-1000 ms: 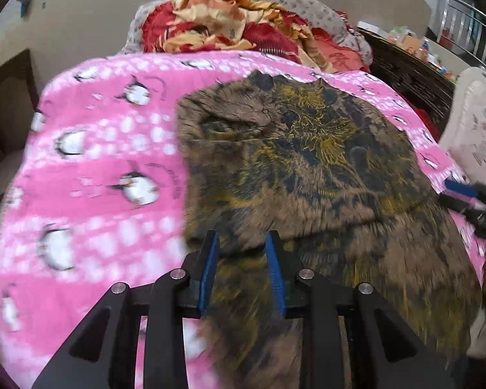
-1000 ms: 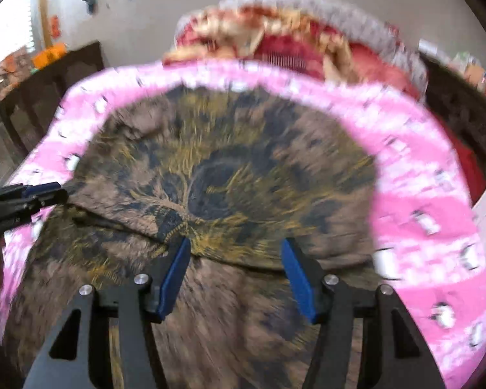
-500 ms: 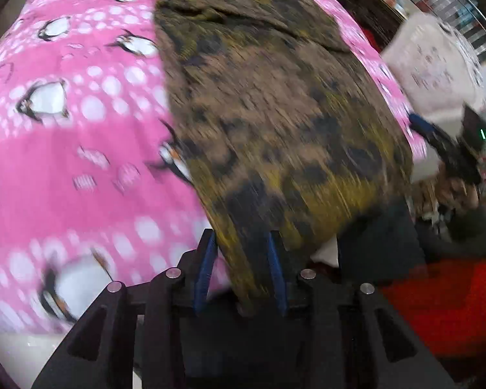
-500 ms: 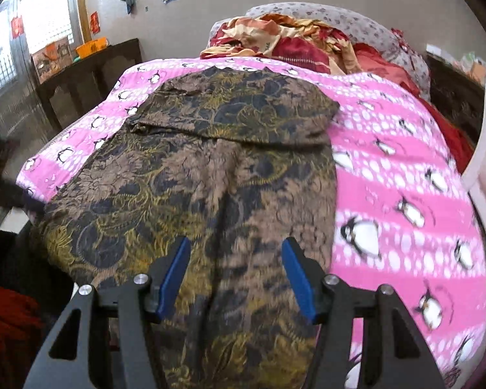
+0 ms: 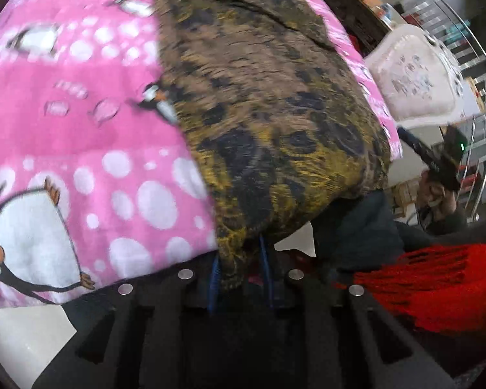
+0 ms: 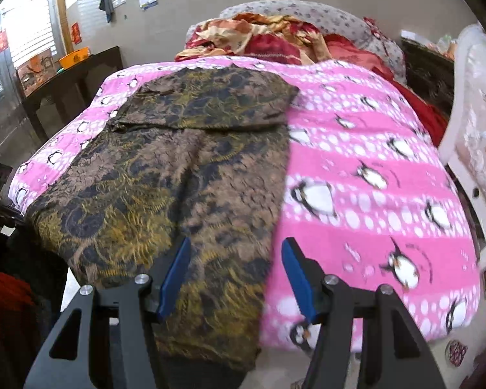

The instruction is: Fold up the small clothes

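A brown and gold patterned garment (image 6: 178,178) lies spread on a pink penguin blanket (image 6: 372,168), its far part folded over toward me. Its near hem hangs over the bed's edge. In the left wrist view the garment (image 5: 275,97) ends in a corner that drops between the blue pads of my left gripper (image 5: 239,275), whose jaws are closing onto that corner. My right gripper (image 6: 236,272) stands open just above the garment's near right edge, nothing pressed between its pads. The right gripper (image 5: 437,159) also shows at the far right of the left wrist view, held in a hand.
Red and floral bedding (image 6: 269,35) is piled at the bed's head. A white padded chair back (image 6: 476,129) stands close on the right, a dark wooden table (image 6: 64,77) on the left. Red knitted fabric (image 5: 421,285) sits near the bed's front edge.
Both grippers drew back from the middle of the garment to the bed's near edge. The left one tipped downward and narrowed its jaws around the hem corner. The right stayed open.
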`<state>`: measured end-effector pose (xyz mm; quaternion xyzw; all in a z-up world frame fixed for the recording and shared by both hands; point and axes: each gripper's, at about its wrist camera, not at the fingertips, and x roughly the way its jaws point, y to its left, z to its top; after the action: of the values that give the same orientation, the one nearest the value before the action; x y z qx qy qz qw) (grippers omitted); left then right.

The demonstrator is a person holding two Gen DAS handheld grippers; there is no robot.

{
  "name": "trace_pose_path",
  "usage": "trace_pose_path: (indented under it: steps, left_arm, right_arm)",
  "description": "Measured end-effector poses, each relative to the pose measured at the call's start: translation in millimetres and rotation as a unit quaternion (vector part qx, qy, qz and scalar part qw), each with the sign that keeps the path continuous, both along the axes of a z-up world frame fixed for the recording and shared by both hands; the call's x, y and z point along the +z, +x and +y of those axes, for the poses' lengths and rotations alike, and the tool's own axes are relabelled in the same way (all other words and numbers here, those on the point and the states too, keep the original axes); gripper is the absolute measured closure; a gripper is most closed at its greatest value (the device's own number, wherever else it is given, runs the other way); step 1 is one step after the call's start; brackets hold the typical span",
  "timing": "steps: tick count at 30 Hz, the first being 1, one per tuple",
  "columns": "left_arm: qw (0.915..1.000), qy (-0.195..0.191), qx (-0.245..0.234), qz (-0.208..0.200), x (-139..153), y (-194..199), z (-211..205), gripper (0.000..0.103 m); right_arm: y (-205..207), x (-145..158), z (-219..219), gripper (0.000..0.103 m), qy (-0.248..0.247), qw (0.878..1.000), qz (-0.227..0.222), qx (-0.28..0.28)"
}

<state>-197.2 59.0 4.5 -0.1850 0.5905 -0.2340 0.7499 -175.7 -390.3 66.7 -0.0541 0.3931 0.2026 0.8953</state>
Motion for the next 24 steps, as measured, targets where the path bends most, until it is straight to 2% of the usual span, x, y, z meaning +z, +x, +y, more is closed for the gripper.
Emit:
trace_pose_path:
  steps: [3, 8, 12, 16, 20, 22, 23, 24]
  left_arm:
    - [0.9998, -0.018, 0.009, -0.009, -1.4, -4.0, 5.6, 0.103]
    - [0.999, -0.029, -0.014, -0.03, 4.6, -6.8, 1.1, 0.103]
    - [0.9989, -0.015, -0.032, -0.029, -0.9, 0.9, -10.4, 0.103]
    - [0.9988, -0.003, -0.029, -0.039, -1.2, -1.2, -10.0, 0.103]
    - [0.9984, -0.002, -0.014, -0.054, 3.6, -5.5, -5.0, 0.103]
    - [0.9981, -0.005, -0.011, -0.06, 6.4, -8.5, -4.2, 0.103]
    - [0.9979, -0.004, -0.013, -0.063, 8.7, -10.7, -5.2, 0.103]
    - [0.9977, -0.007, -0.018, -0.065, 11.7, -13.8, -5.7, 0.103]
  right_arm:
    - [-5.8, -10.4, -12.5, 0.042, 0.003, 1.0, 0.018, -0.01]
    - [-30.5, -20.9, -32.3, 0.042, 0.014, 0.999, 0.048, 0.002]
    - [-44.6, -37.6, -37.3, 0.042, 0.024, 0.996, 0.079, 0.021]
    - [-40.6, -60.7, -33.1, 0.043, 0.033, 0.994, 0.095, 0.031]
    - [-29.1, -82.8, -28.4, 0.058, 0.059, 0.991, 0.108, 0.052]
    - [-24.8, -85.6, -30.4, 0.071, 0.087, 0.988, 0.114, 0.058]
    - [-25.2, -83.7, -31.6, 0.088, 0.099, 0.986, 0.12, 0.065]
    - [-28.5, -78.9, -32.1, 0.089, 0.1, 0.985, 0.119, 0.074]
